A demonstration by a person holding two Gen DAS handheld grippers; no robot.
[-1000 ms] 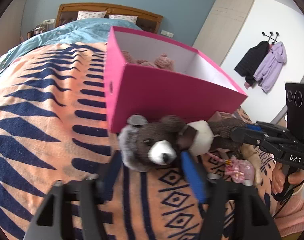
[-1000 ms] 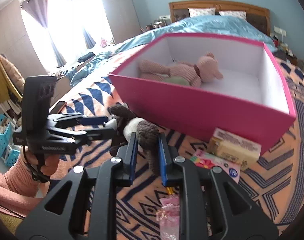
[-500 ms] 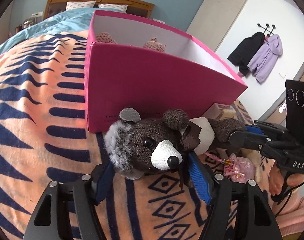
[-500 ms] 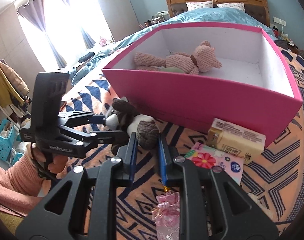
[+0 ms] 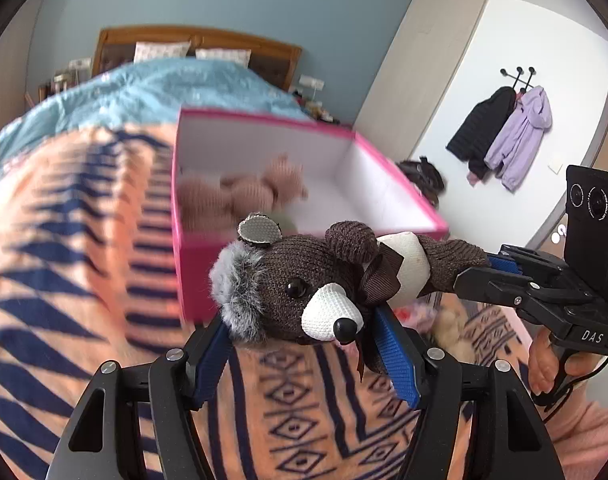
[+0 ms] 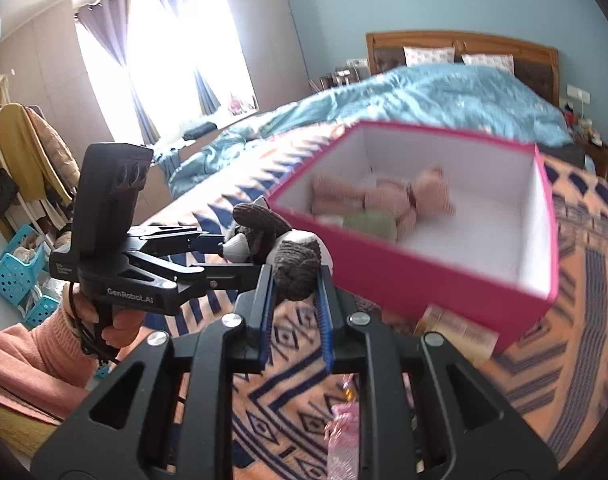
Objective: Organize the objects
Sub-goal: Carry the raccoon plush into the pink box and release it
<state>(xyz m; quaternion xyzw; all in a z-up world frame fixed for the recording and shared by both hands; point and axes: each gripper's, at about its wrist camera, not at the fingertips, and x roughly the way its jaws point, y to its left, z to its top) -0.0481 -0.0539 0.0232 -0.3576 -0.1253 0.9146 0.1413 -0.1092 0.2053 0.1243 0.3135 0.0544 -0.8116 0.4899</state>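
My bed (image 6: 444,92) carries everything here, spread with an orange blanket (image 5: 64,264) patterned in dark blue, and beyond the pink box (image 6: 424,276) that sits on that blanket a blue quilt (image 5: 164,88) runs up to the pillows. Just in front of the box, against its near wall, I see a yellowish packet (image 6: 460,334) lying flat. Nearer me than the box lies a small pink wrapped thing (image 6: 342,432), too blurred to name.
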